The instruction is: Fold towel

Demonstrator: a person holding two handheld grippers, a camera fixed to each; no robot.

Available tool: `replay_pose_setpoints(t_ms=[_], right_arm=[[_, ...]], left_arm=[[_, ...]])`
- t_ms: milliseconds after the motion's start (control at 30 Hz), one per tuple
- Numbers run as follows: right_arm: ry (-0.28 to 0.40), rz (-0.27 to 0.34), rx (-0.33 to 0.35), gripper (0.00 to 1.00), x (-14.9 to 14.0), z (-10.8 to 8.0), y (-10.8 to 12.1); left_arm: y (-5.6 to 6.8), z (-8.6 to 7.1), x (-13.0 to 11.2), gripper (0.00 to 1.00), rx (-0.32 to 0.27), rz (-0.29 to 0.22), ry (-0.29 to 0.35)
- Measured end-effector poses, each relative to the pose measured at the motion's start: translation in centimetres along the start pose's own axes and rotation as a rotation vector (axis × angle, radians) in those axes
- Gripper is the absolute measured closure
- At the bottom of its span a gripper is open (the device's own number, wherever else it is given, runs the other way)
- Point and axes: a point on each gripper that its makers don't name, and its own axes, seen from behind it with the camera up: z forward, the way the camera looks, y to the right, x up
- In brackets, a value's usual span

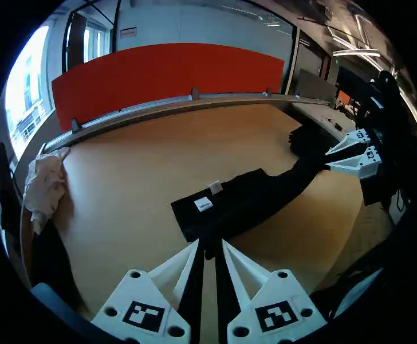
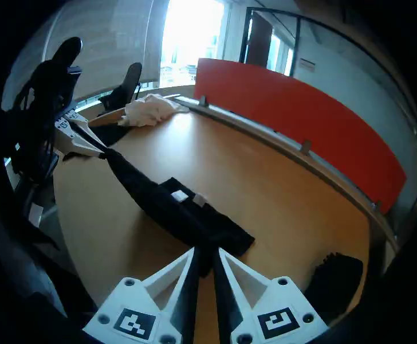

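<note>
**Operator:** Where is the towel, and what do the jaws have?

**Guide:** The black towel spans between your two grippers over the wooden surface. The left gripper has its jaws closed on one end. The right gripper has its jaws closed on the other. Both ends are raised. The middle, where two white tags show, sags onto the surface. The cloth is bunched into a narrow band, not spread flat.

**Operator:** What does this step need?

**Guide:** From the layout, you appear to be at the start of the fold, with no crease laid yet. Proceed as follows.
1. Draw the two ends apart evenly until the middle has no slack.
2. Hold both ends at one height so the band does not twist.
3. Lower the towel onto bare surface, well apart from the pale cloth at the far left and the dark pile on the right.
4. Bring one end over to the other only once the edges lie straight.

**Operator:** What could spoil it?

**Guide:** A loosened grip. The cloth looks limp. If one end slips, it will likely drop in a heap and you must regrasp it.
</note>
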Motion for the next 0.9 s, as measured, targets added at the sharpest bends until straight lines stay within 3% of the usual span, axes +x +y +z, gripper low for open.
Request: replay_pose_setpoints(t_ms=[600, 900], right_arm=[[-0.041, -0.011, 0.005, 0.85, -1.3, 0.2, -0.2], [-0.096, -0.002, 0.033, 0.85, -3.2, 1.6, -0.6]], left_arm=[[0.4, 0.4, -0.6, 0.88, -0.001, -0.013, -0.009], [0.5, 1.8, -1.8, 0.88, -0.001, -0.014, -0.040]])
